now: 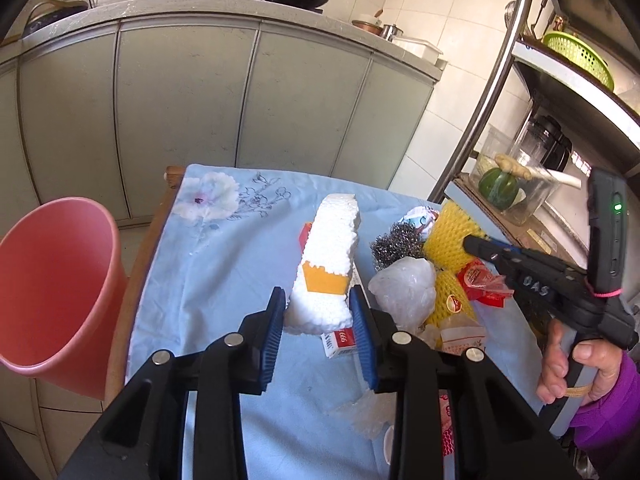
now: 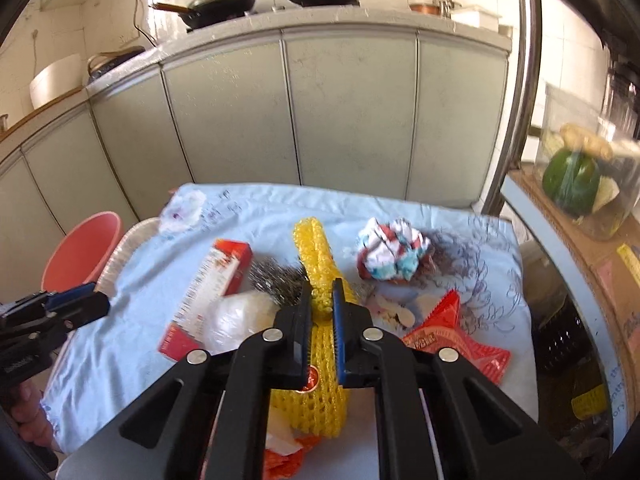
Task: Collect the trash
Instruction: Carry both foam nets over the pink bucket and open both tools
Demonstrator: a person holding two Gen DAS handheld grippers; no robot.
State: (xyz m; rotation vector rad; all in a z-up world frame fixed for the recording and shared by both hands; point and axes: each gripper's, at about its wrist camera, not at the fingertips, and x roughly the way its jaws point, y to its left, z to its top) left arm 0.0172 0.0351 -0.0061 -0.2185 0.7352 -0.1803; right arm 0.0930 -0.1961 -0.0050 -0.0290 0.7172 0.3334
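left tongs [image 1: 318, 312] pinch foam block [image 1: 330, 256], pointing away.

Both wrist cameras look down close over the pale blue floral tablecloth [image 1: 224, 280], sharing the yellow foam fruit net [image 2: 320, 264] at 12 o'clock in the right view, 2 o'clock in the left.

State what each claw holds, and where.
Left claw grips the white foam block by its near end. Right claw pinches the yellow foam net mid-length.

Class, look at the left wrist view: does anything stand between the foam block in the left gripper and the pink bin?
Nothing visible does. The left gripper holds the foam block, and only open blue tablecloth lies between it and the pink bin at the table's left edge.
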